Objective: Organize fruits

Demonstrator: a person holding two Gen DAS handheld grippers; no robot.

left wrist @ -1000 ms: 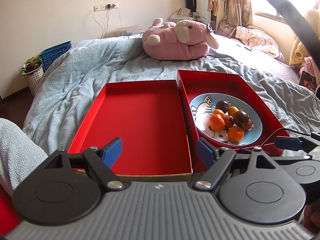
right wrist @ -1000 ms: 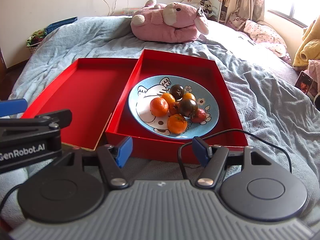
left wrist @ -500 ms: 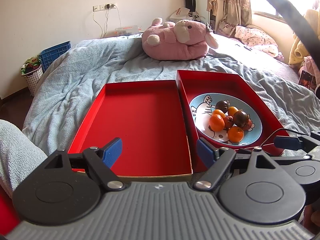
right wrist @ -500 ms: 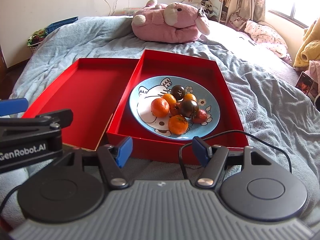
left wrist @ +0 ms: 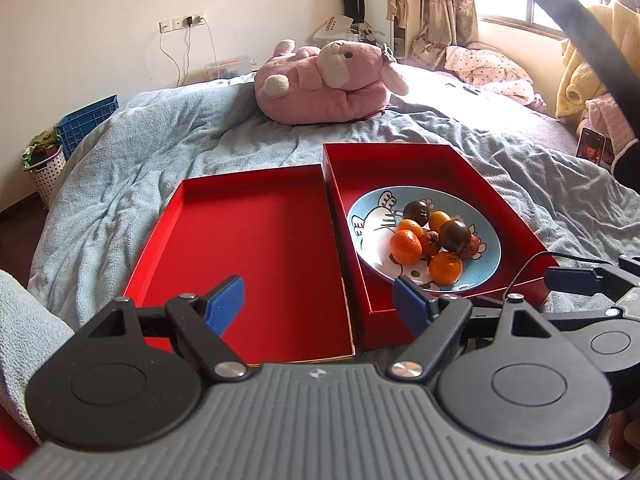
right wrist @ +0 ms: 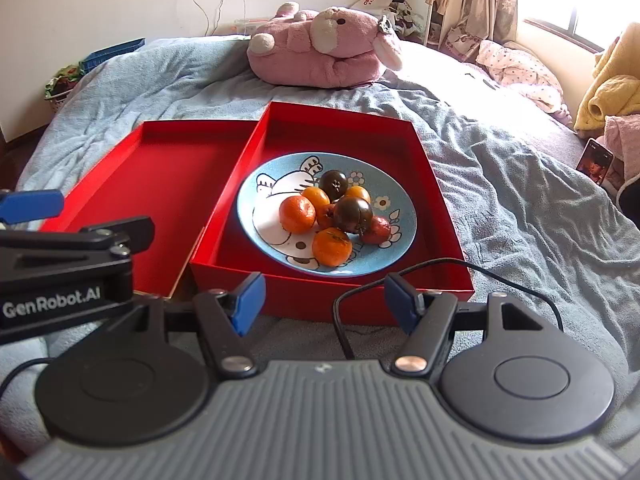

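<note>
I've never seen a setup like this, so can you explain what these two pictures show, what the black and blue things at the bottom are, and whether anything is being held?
No robot here: a person holds a two-finger grasping tool in each hand, and each tool carries a wide-angle camera looking along its blue fingers. One picture comes from the left tool, the other from the right tool; the right tool's picture also catches the left tool at its left edge. Both tools are open and hold nothing. Ahead, on a bed with a blue blanket, lie two red trays side by side. The left tray has nothing in it. The right tray holds a blue plate of small fruits, orange, dark and red. A pink plush toy lies further back.
</note>
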